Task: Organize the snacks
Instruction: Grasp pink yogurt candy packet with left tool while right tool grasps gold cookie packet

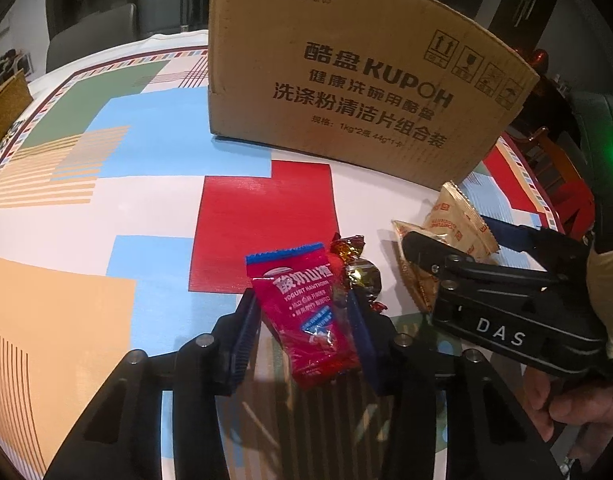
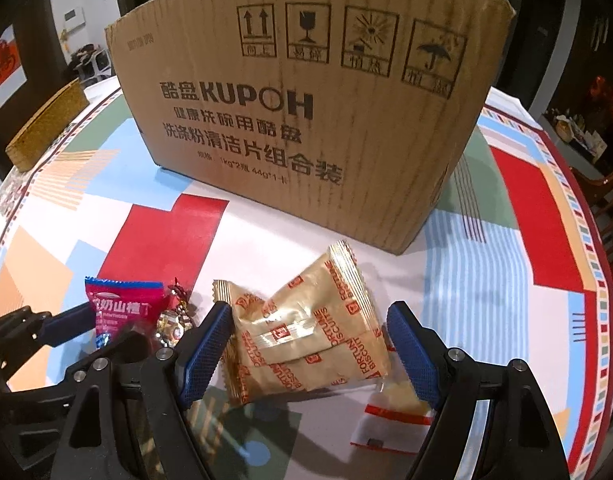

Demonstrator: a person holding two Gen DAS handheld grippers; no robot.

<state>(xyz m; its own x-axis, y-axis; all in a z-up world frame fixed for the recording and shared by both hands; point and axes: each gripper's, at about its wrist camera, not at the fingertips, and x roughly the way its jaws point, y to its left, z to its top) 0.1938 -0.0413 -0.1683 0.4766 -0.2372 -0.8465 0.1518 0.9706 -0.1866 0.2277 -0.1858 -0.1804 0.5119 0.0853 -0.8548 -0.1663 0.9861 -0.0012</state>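
Between the left gripper's blue pads lies a red hawthorn packet, its blue serrated end pointing away from the gripper. The jaws are narrowed around it; the left pad sits against the packet's edge and the right pad at its other side, so the gripper looks clenched on the packet, though how firmly it presses I cannot tell. Just right of the packet, touching it, is a foil candy with twisted ends, partly beside the right pad.

Further right, the right gripper stands released, its jaws wide on either side of a gold biscuit pack that rests on the tabletop. The left pad is close to the pack's edge, the right pad clear of it. A second gold pack shows beyond that gripper in the left wrist view. Under the right pad lies a white wrapper with a red band, partly tucked beneath the biscuit pack. A hand grips the right gripper's handle.

Beyond both grippers, past a red patch of the patterned cloth, a cardboard box stands upright on the tabletop, its printed side facing them. Far left of the box, at the tabletop's edge, sits a cork slab.
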